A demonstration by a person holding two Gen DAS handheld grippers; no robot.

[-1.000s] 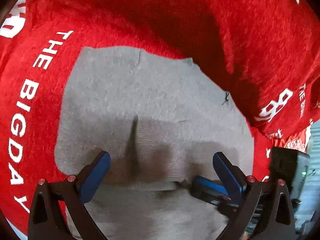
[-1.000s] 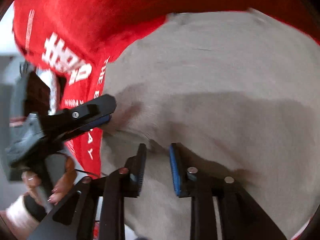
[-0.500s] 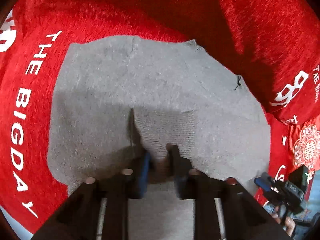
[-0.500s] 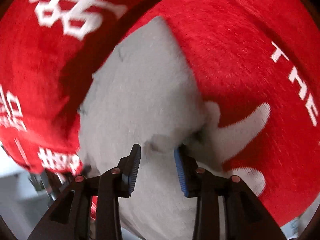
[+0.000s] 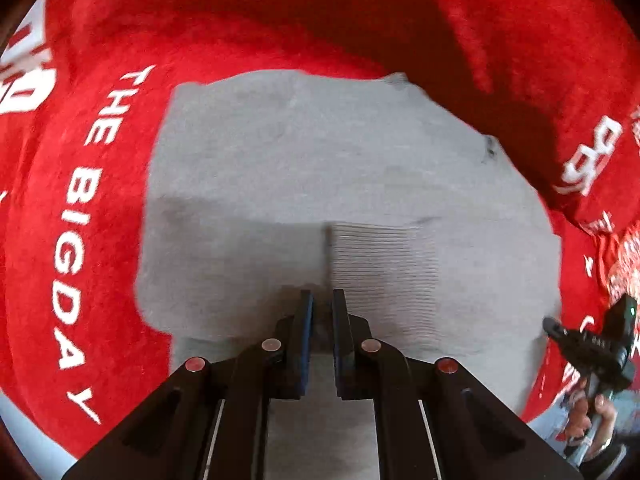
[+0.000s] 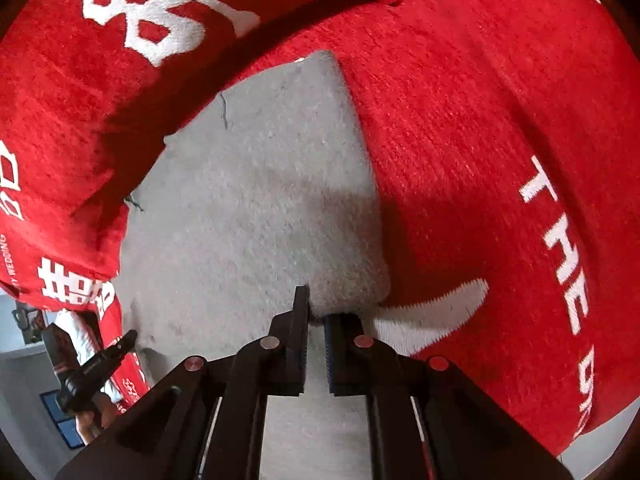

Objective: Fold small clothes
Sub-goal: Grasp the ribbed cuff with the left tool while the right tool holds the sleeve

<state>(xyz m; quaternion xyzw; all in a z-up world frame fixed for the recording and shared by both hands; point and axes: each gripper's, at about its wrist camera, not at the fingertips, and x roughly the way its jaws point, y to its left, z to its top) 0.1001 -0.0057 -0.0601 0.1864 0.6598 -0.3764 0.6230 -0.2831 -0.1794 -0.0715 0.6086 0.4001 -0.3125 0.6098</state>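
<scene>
L claw (image 5: 321, 312) is nearly closed, pinching the near hem of the grey knit garment (image 5: 320, 184) by its ribbed patch. R claw (image 6: 316, 316) is likewise nearly closed — clamped on a near corner of the same garment (image 6: 256, 208). Garment lies on a red cloth (image 5: 100, 240) w/ white lettering, its far corner under a fold of that cloth.

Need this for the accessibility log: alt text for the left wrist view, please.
The left hand-held gripper is shut on the near edge of a grey knitted garment beside its ribbed band. The garment lies on a red plush blanket with white lettering. The right hand-held gripper shows at the right edge.
</scene>
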